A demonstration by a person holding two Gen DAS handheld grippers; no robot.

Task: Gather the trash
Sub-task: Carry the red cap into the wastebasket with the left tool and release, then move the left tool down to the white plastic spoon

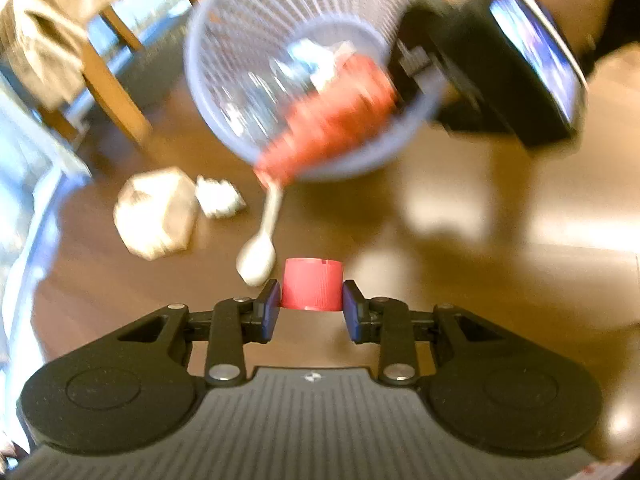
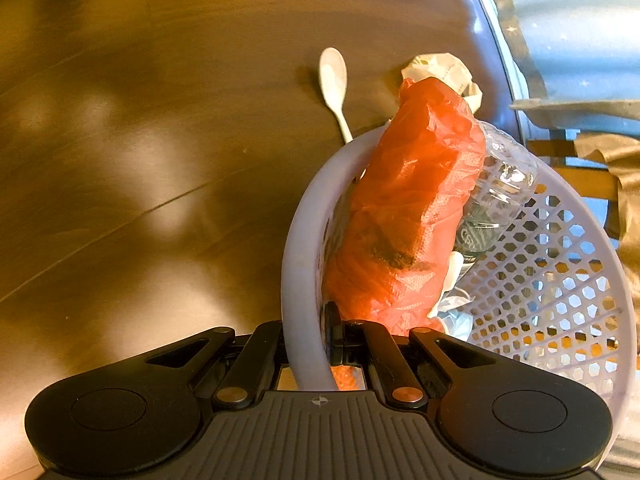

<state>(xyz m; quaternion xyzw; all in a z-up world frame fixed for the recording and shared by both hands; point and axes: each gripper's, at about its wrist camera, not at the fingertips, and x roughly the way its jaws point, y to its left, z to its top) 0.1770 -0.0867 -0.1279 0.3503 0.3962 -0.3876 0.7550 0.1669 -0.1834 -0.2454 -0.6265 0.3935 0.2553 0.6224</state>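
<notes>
- Holding a red bottle cap [image 1: 312,284] in my left gripper [image 1: 311,300], I see its fingers [image 1: 269,310] closed on the cap's ribbed sides, just above the counter [image 1: 460,240].
- My right gripper [image 2: 310,344] has its fingers [image 2: 332,338] clamped on the rim of the lavender mesh basket [image 2: 560,280], one inside the wall and one outside, with the basket tipped toward the left side.
- Inside the basket I can make out an orange plastic bag [image 2: 408,220] standing up over the rim, a clear plastic bottle [image 2: 496,196] beside it, and some crumpled scraps at the bottom that I cannot identify.
- Out on the counter lie a white plastic spoon [image 1: 260,248], its handle reaching under the basket rim, a crumpled brown paper bag [image 1: 156,212] and a small white paper wad [image 1: 218,196] touching it.
- I judge the cap light, stiff and a little slick; the ribbed sides are the right place to pinch, and a loose hold could flick it away.
- The spoon looks light and flat, so I would take it across the handle; the paper will crush, so any raised fold serves.
- The basket's thin rim may flex, and the tall orange bag could spill if I tilt further.
</notes>
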